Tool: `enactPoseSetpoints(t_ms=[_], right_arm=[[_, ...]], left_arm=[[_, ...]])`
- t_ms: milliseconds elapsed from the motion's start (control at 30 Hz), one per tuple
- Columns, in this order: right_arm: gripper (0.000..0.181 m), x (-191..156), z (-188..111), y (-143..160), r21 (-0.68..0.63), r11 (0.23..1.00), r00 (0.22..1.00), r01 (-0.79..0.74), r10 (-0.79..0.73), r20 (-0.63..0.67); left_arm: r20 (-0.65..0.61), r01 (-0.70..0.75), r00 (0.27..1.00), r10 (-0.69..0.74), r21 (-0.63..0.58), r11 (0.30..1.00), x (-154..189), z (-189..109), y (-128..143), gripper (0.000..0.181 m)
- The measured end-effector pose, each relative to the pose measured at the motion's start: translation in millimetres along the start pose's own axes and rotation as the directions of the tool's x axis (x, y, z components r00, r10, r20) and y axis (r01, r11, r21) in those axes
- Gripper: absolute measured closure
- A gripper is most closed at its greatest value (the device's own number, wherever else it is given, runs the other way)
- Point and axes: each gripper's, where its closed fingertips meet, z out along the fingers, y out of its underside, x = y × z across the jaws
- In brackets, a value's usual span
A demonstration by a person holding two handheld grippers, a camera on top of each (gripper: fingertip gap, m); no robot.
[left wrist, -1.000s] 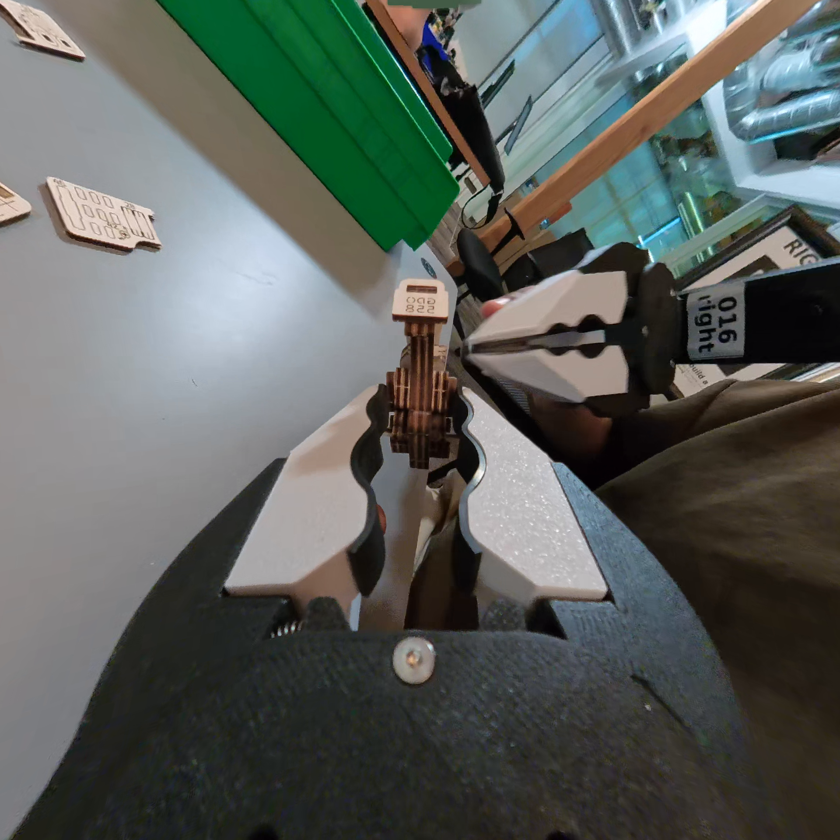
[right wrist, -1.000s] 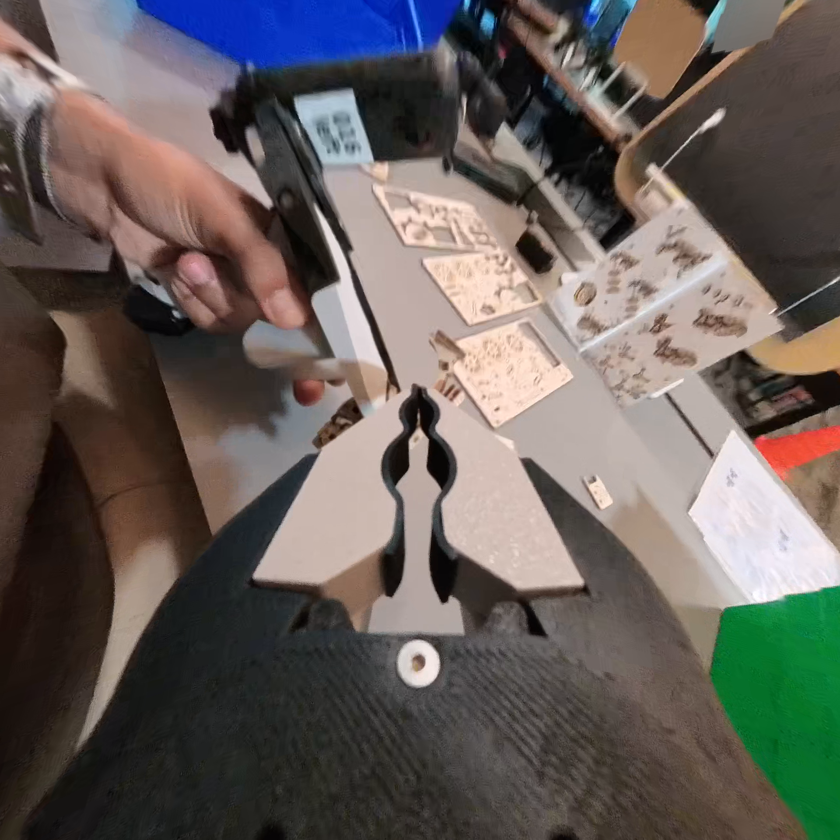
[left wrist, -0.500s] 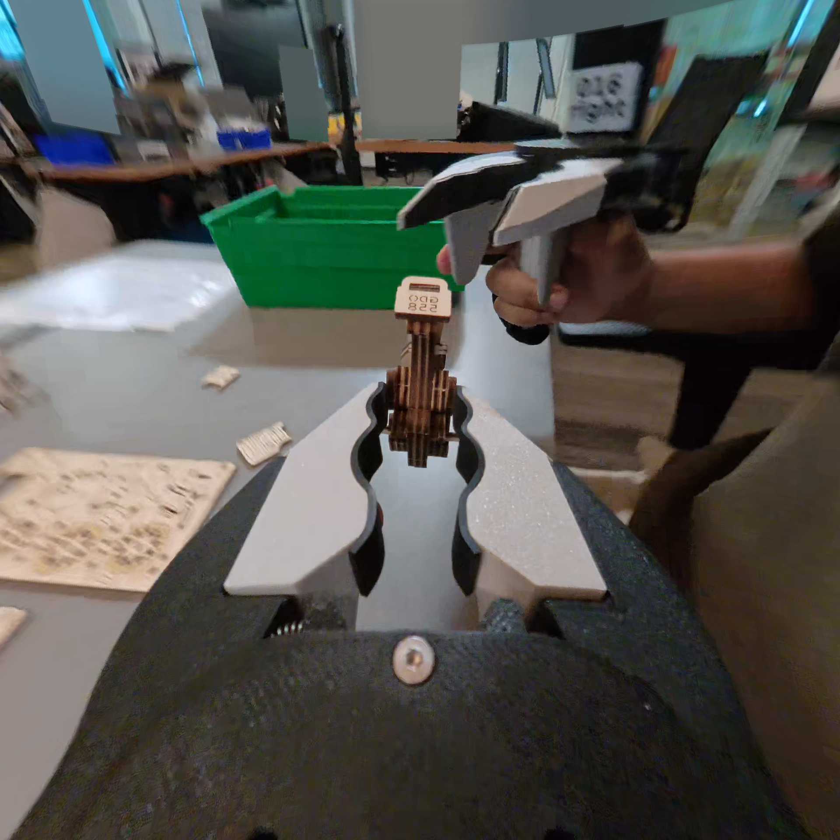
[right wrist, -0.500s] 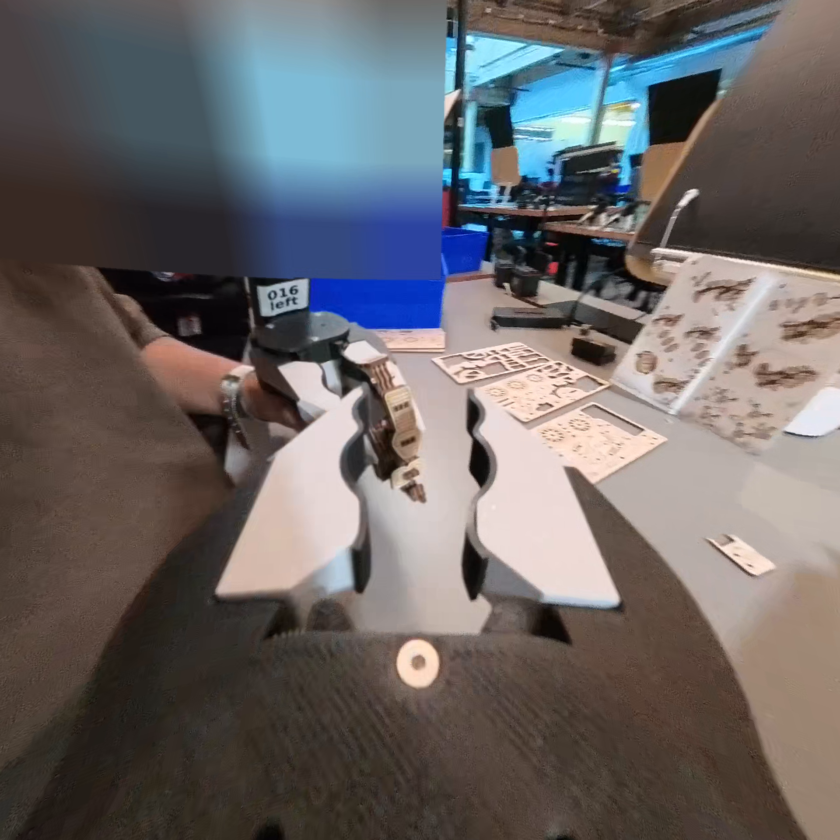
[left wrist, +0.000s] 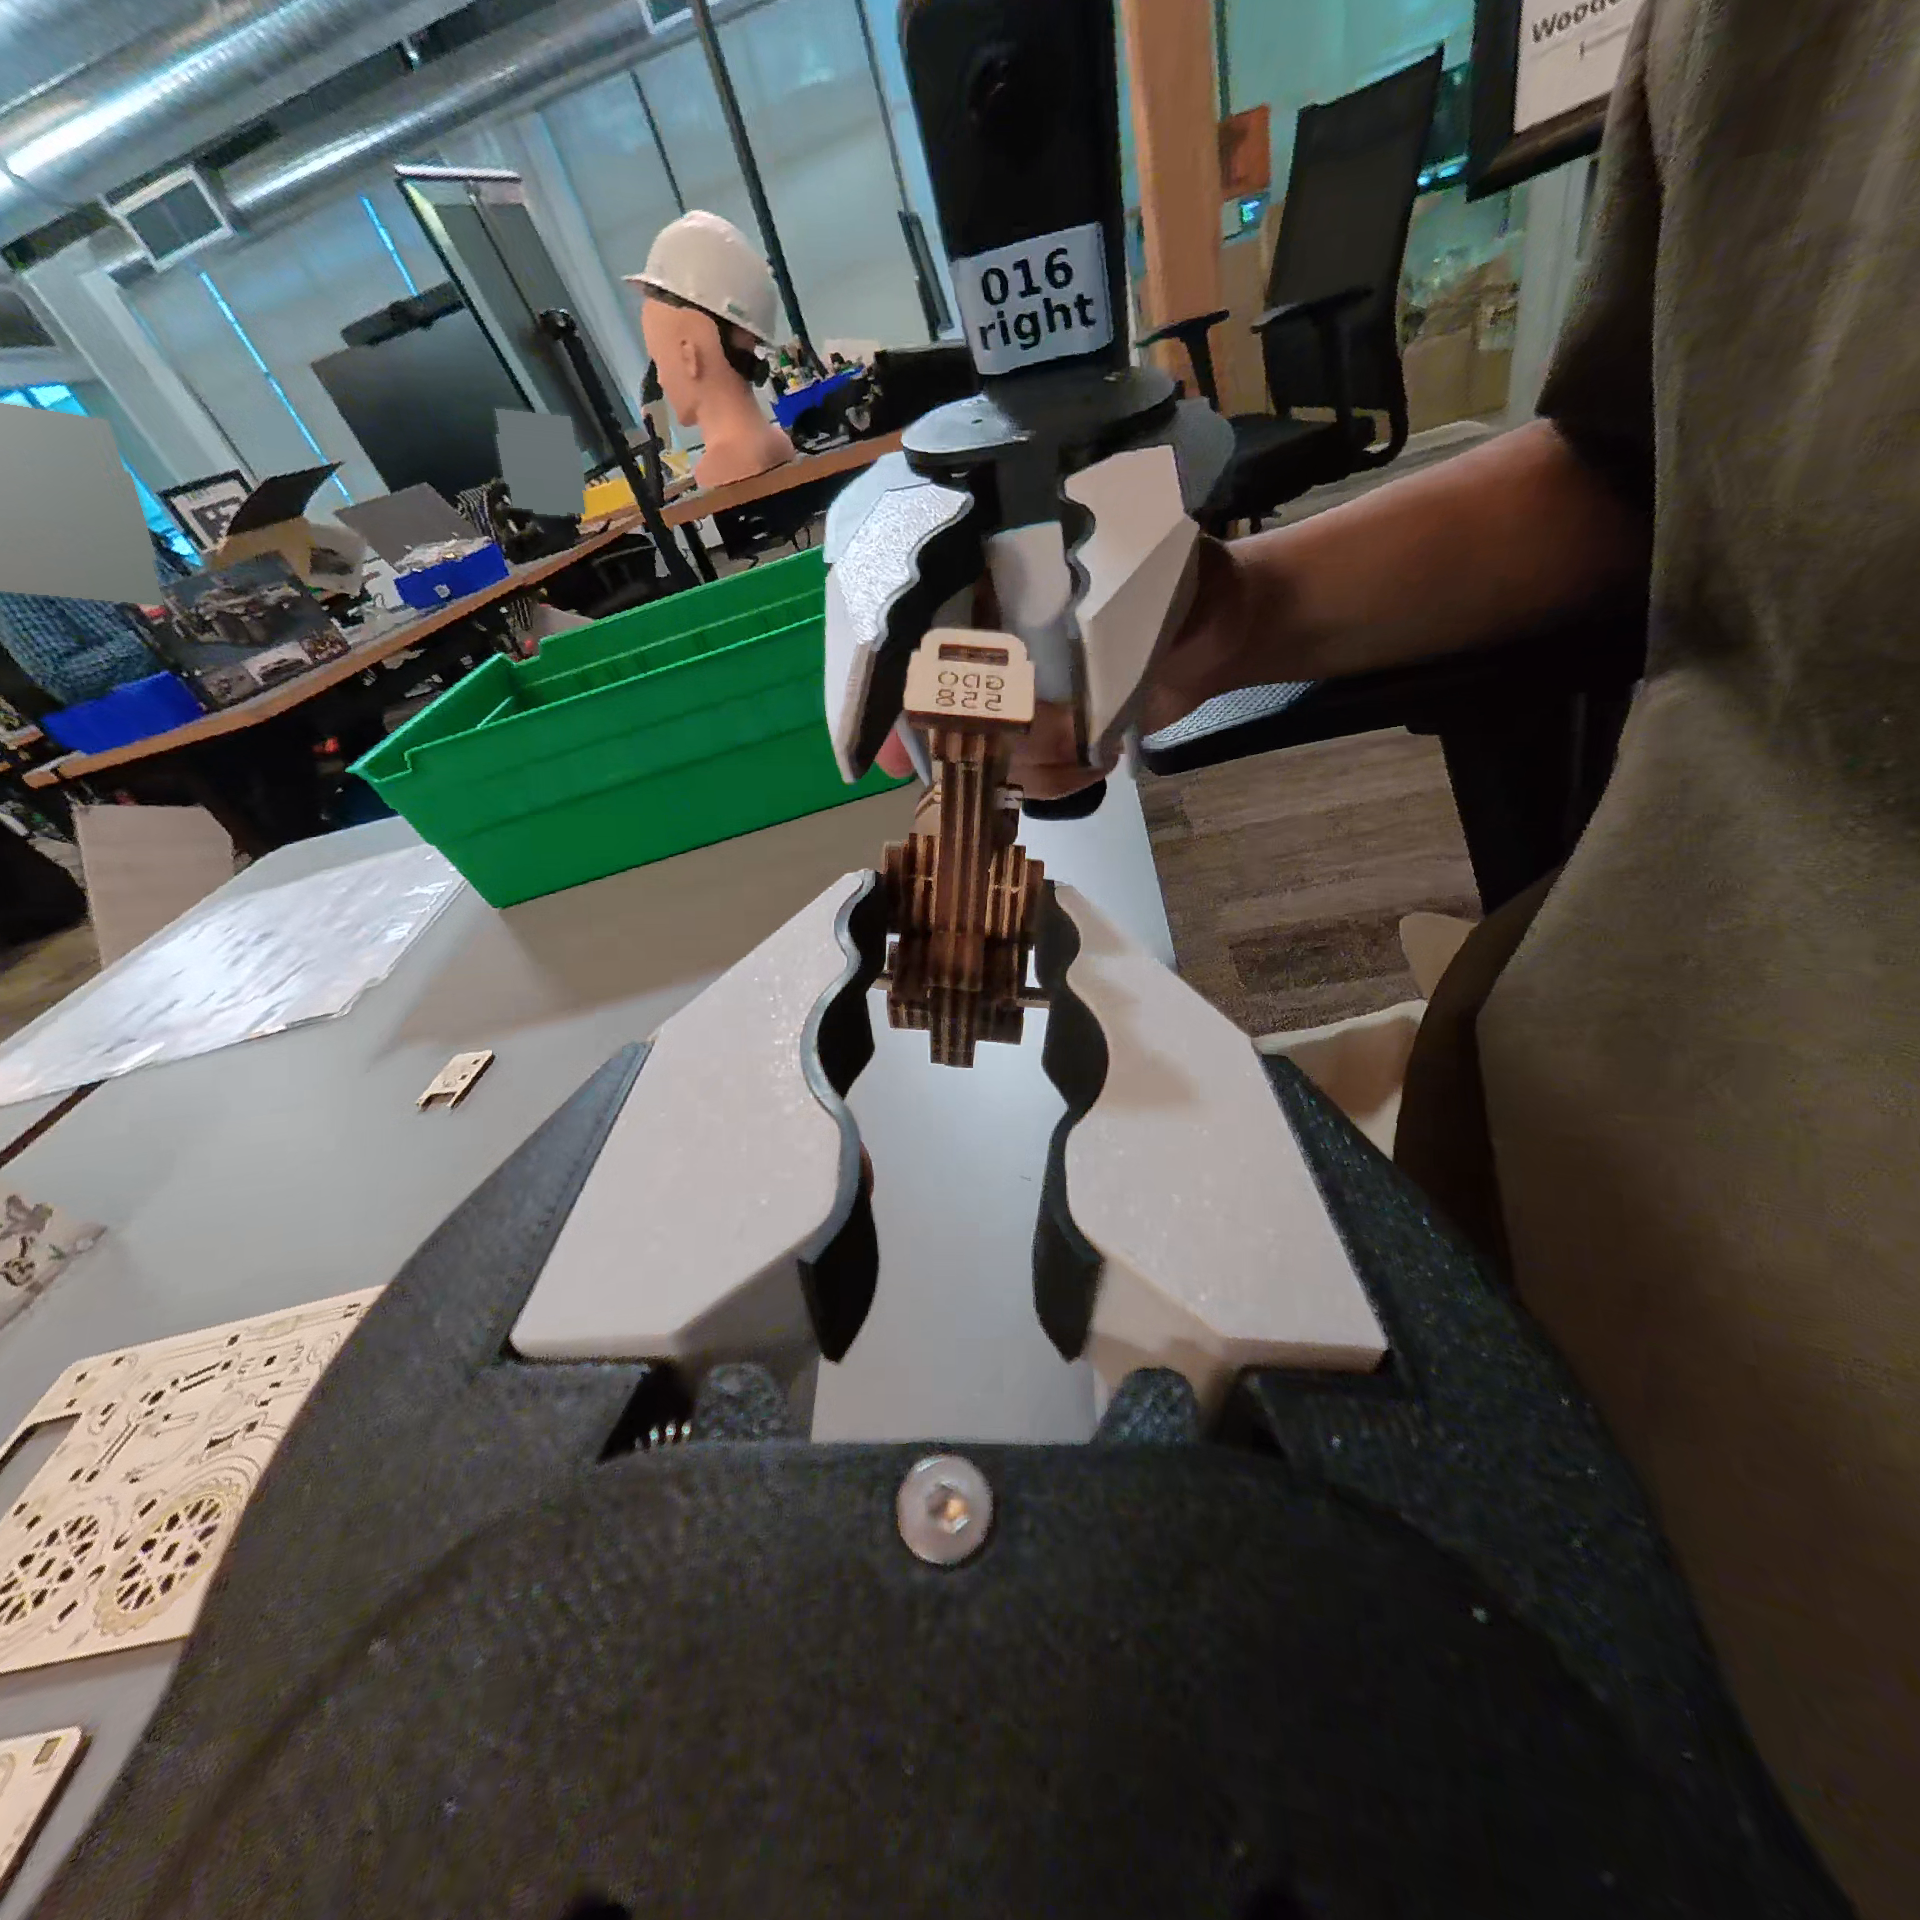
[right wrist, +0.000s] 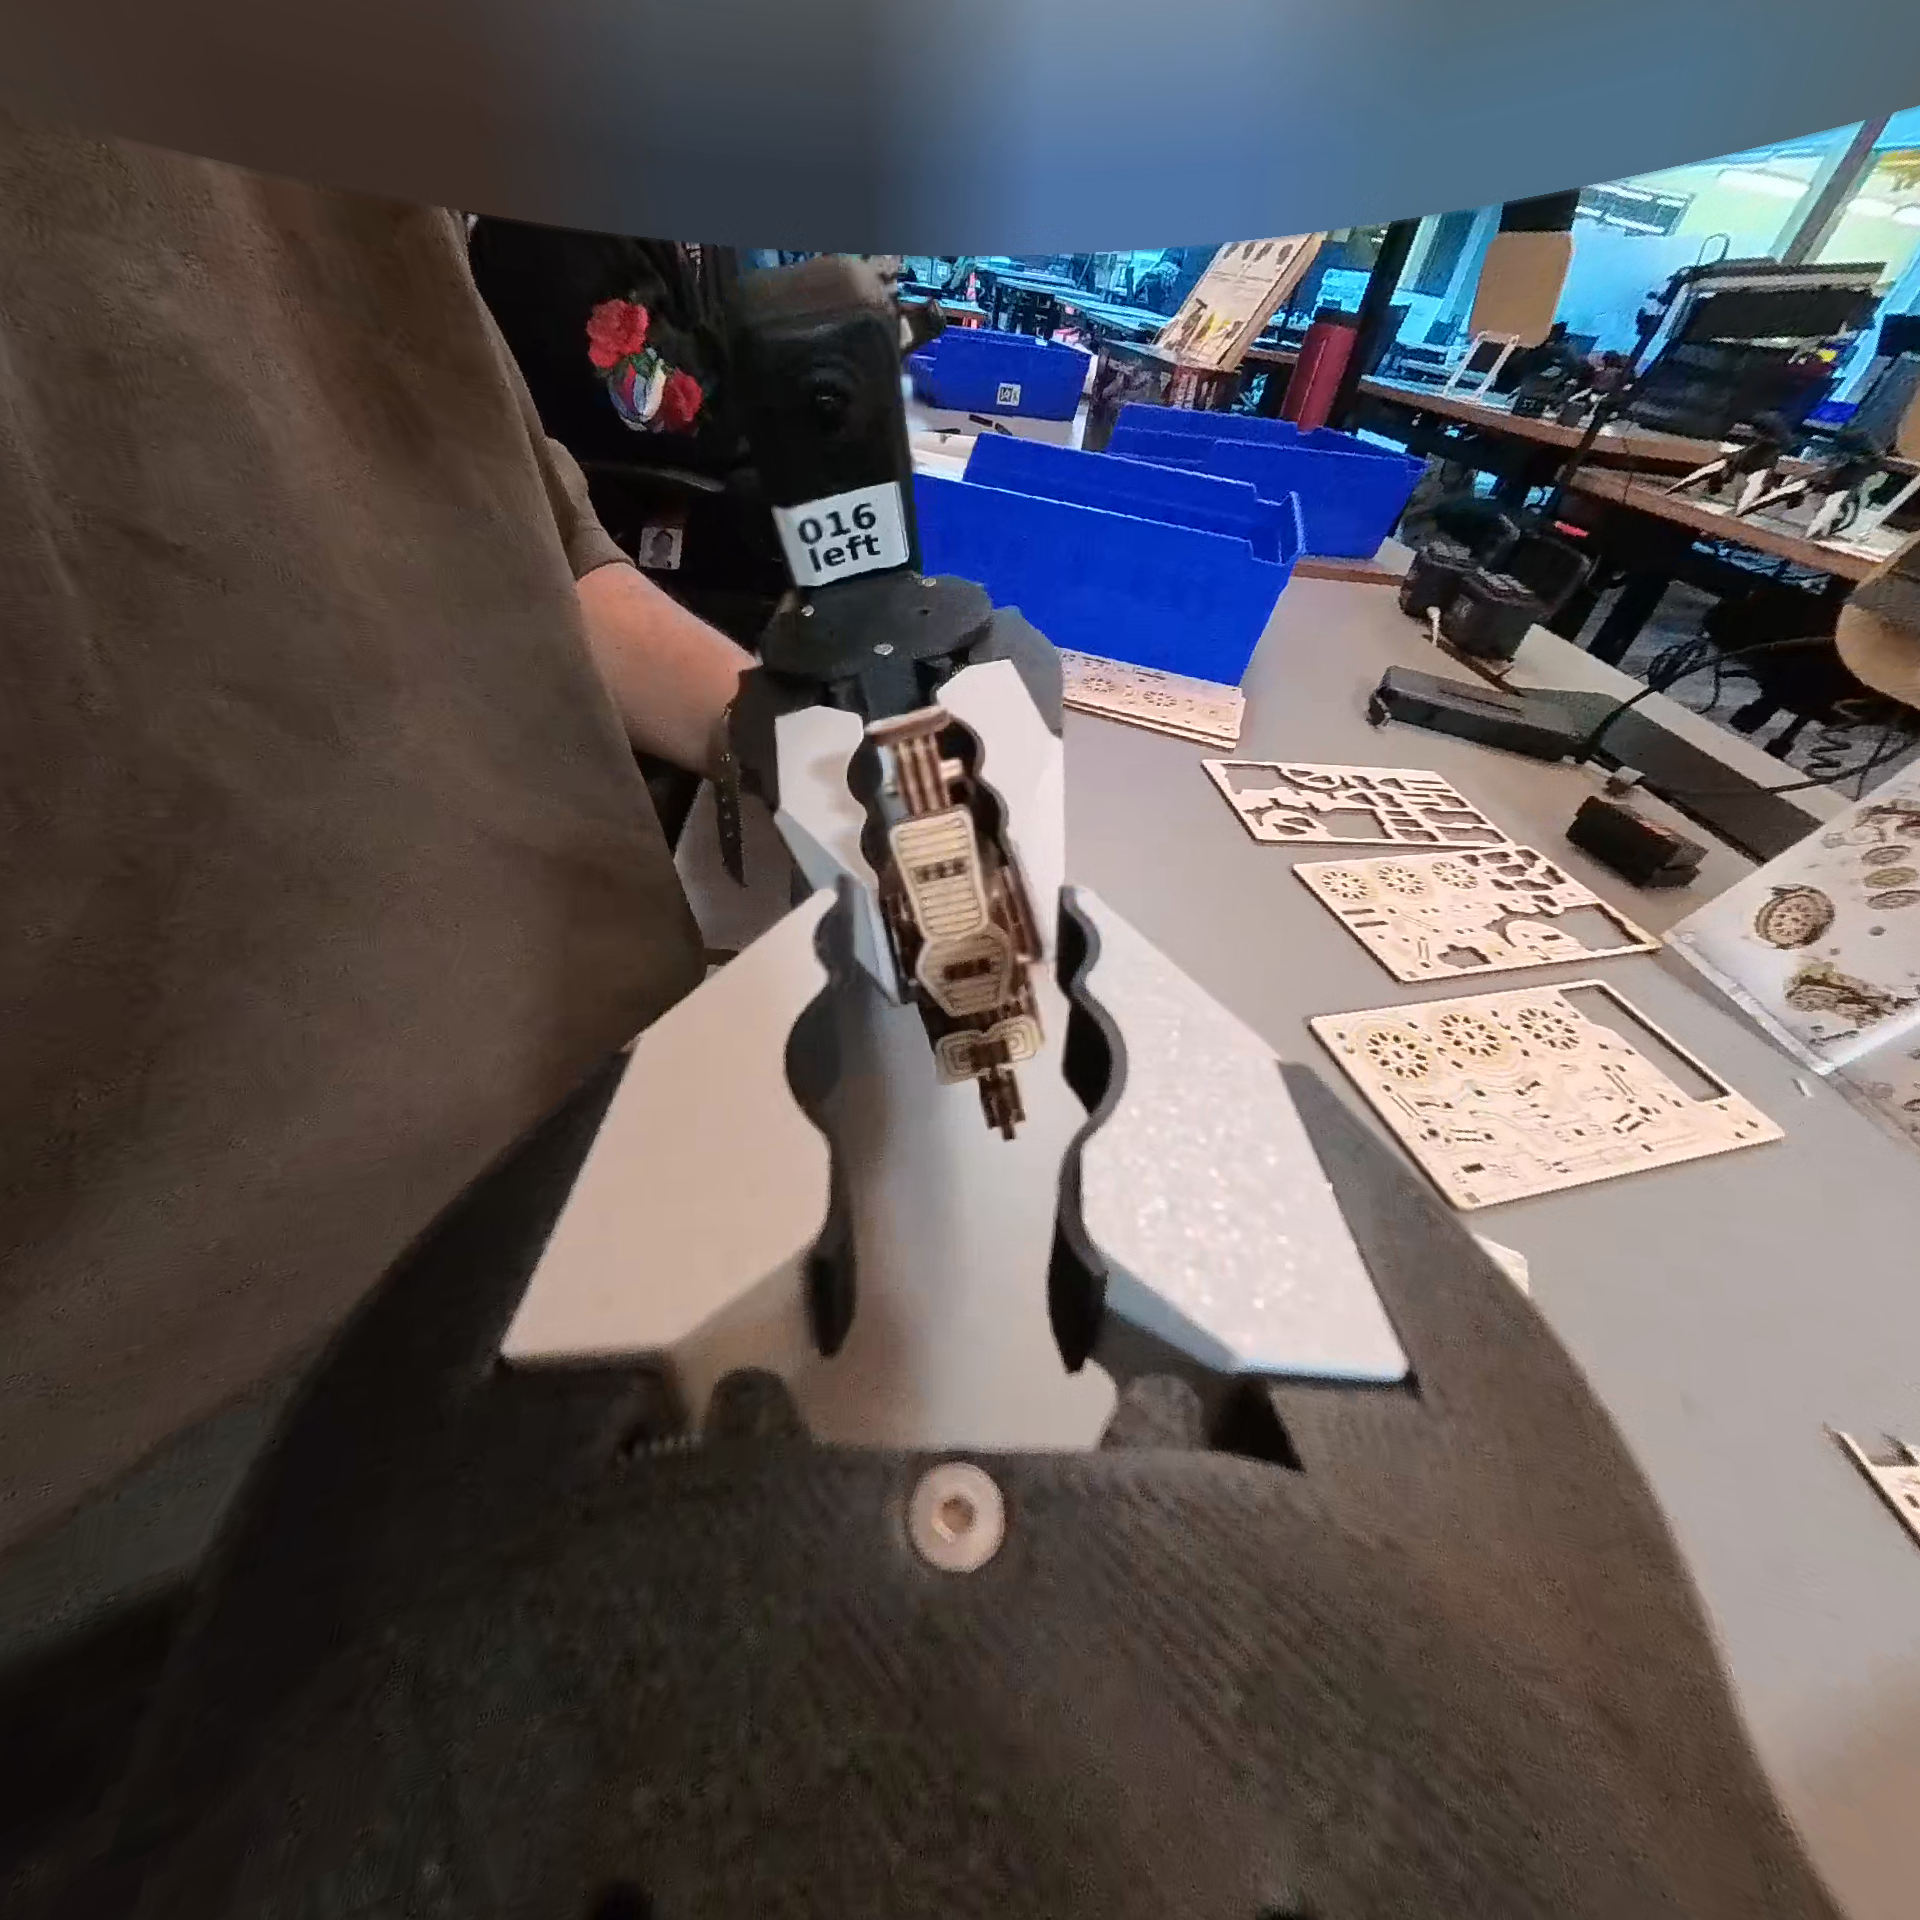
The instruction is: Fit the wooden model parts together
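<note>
**Q:** Report the condition of each claw, left first.

**A:** My left gripper (left wrist: 961,914) is clamped on the wooden model assembly (left wrist: 961,883). Both fingertips press the layered brown base of the assembly, which stands upright beyond the tips and ends in a pale flat tab at the top. My right gripper (right wrist: 961,945) has its jaws spread apart. The free end of the assembly (right wrist: 961,966) sits in the gap between my right fingers; I cannot tell whether either finger touches it.

**Q:** Where is the assembly relative to the table?

**A:** It is held in the air above the near edge of the grey table (left wrist: 312,1122), close to my torso.

**Q:** List the items on the table, left to right.

**A:** In the left wrist view: a pale laser-cut wooden sheet (left wrist: 135,1475) at the lower left, a small loose wooden piece (left wrist: 455,1077) lying flat near the middle, and a green bin (left wrist: 623,748) at the far edge. In the right wrist view: a blue bin (right wrist: 1101,551) behind the left gripper, then three wooden part sheets (right wrist: 1538,1091) laid in a row to the right.
</note>
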Motion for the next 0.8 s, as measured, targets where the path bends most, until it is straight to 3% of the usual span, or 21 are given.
enactPoseSetpoints(t_ms=[267, 533, 633, 700, 800], right_arm=[[0.15, -2, 5, 5, -0.053, 0.993, 0.994, 0.104, -0.106, -0.029], [0.147, 33, -2, 11, -0.089, 0.992, 0.969, 0.094, -0.112, -0.221], [0.162, 50, -12, 8, -0.097, 0.989, 0.933, 0.11, -0.137, -0.332], [0.181, 49, -12, 10, -0.131, 0.98, 0.921, 0.152, -0.189, -0.341], [0.181, 48, -4, 25, -0.266, 0.946, 0.896, 0.186, -0.274, -0.349]], left_arm=[[-0.012, 0.046, 0.999, -0.046, 0.003, 0.999, 1, 1, 1, 0.155], [0.017, 0.382, 0.924, -0.382, -0.03, 0.923, -20, 3, 17, 0.156], [-0.02, 0.642, 0.765, -0.644, -0.064, 0.764, -22, 6, 29, 0.156], [-0.067, 0.818, 0.566, -0.821, -0.075, 0.57, -22, 8, 34, 0.157], [-0.098, 0.936, 0.339, -0.936, -0.069, 0.346, -25, 8, 42, 0.157]])
